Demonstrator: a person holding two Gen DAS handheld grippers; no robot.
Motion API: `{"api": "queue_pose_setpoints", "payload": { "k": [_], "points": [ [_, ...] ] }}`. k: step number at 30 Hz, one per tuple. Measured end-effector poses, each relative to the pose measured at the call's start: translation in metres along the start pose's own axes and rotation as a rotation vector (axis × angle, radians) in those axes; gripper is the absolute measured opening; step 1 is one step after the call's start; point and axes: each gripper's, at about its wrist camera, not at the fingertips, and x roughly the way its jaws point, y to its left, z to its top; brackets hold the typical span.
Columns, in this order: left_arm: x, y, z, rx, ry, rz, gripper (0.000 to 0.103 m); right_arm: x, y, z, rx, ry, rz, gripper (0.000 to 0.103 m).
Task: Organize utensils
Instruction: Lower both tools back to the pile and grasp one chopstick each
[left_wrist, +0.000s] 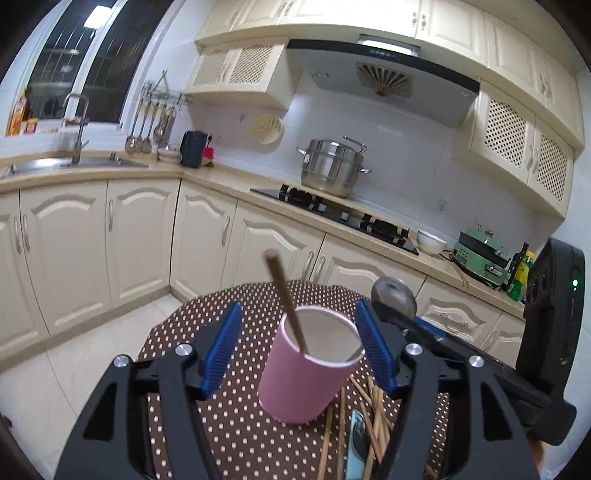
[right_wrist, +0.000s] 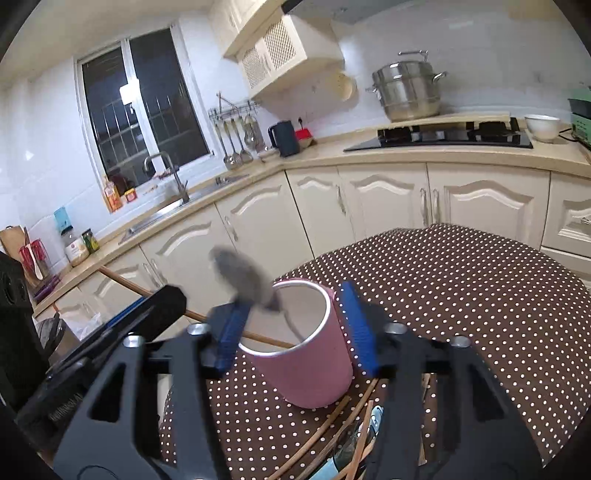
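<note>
Pink cup (left_wrist: 308, 363) centred between both claws, mid-frame.
Left gripper (left_wrist: 299, 345) wide, empty; right gripper (right_wrist: 295, 328) wide, blurred spoon (right_wrist: 245, 277) dropping into cup.

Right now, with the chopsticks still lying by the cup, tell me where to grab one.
Take a chopstick near mid-length, gripper coming straight down with fingers across its thin shaft. They lie flat on the dotted tablecloth, crossed in a loose pile beside the pink cup, so pick an outer one, away from the cup wall.
</note>
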Motion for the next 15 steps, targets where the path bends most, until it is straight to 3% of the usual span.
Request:
{"api": "queue_pose_setpoints", "payload": {
  "k": [7,15],
  "points": [
    [-0.019,0.000,-0.003,0.005,0.039,0.004,0.063,-0.019,0.003,0.000,-0.009,-0.010,-0.008,0.055],
    [-0.021,-0.008,-0.018,0.034,0.198,-0.028,0.063,-0.050,-0.004,-0.007,-0.070,0.037,-0.032,0.063]
  ]
}}
